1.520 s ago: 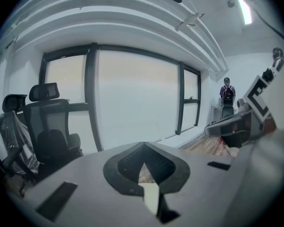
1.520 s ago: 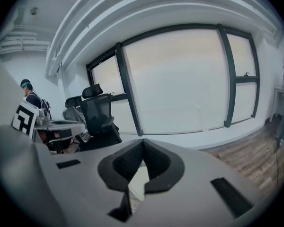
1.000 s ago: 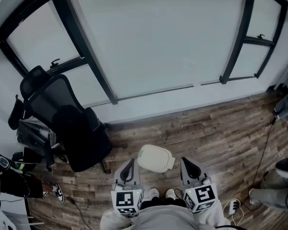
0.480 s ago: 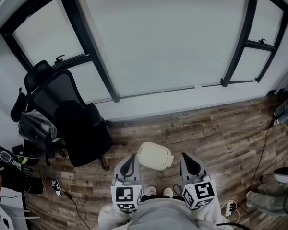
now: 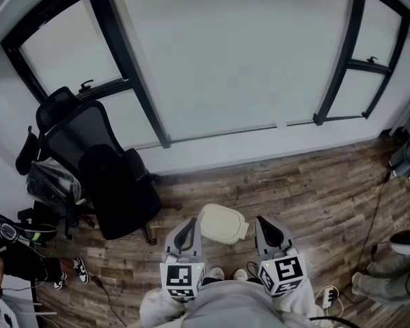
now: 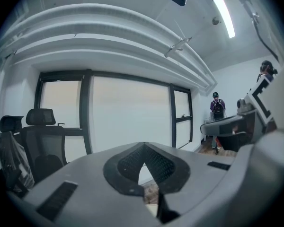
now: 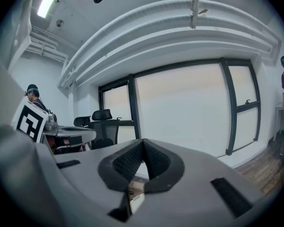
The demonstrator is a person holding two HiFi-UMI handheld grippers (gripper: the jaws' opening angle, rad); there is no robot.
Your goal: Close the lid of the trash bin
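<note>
The trash bin (image 5: 217, 236) stood on the wood floor (image 5: 314, 190). Its pale lid (image 5: 223, 222) lay flat on top, long side running left to right. The left gripper (image 5: 188, 223) was just left of the bin and the right gripper (image 5: 262, 222) just right of it. Both were squeezed shut, holding nothing. A black chair (image 5: 102, 176) stood near the bin's left side. Open floor ran beyond the bin and to its right.
</note>
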